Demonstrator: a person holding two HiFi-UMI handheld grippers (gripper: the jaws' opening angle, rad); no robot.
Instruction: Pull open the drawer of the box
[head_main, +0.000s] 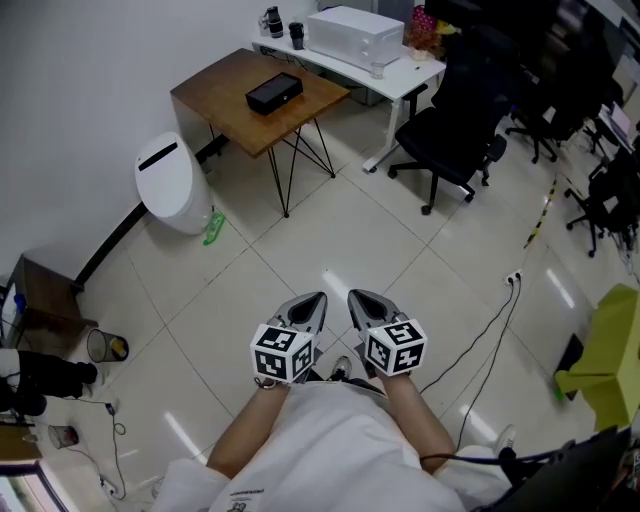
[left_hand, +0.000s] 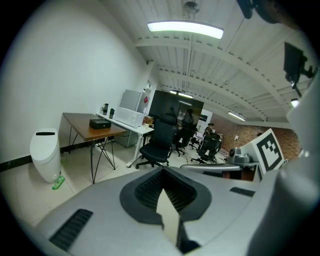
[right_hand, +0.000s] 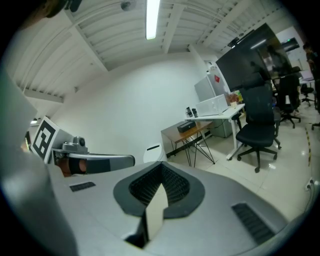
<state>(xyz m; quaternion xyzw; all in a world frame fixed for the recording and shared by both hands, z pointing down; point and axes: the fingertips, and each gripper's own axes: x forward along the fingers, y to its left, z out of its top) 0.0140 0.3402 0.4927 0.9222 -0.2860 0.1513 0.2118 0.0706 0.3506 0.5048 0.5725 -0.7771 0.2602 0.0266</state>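
Left gripper (head_main: 318, 297): jaws together, empty.
Right gripper (head_main: 354, 296): jaws together, empty.
Black box (head_main: 274, 92): mid brown bench (head_main: 215, 95), well apart from both.

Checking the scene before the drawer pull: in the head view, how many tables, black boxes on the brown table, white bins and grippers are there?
Tables: 2 (brown table, white desk)
Black boxes: 1 (black box)
White bins: 1 (white bin)
Grippers: 2 (left gripper, right gripper)
Total: 6
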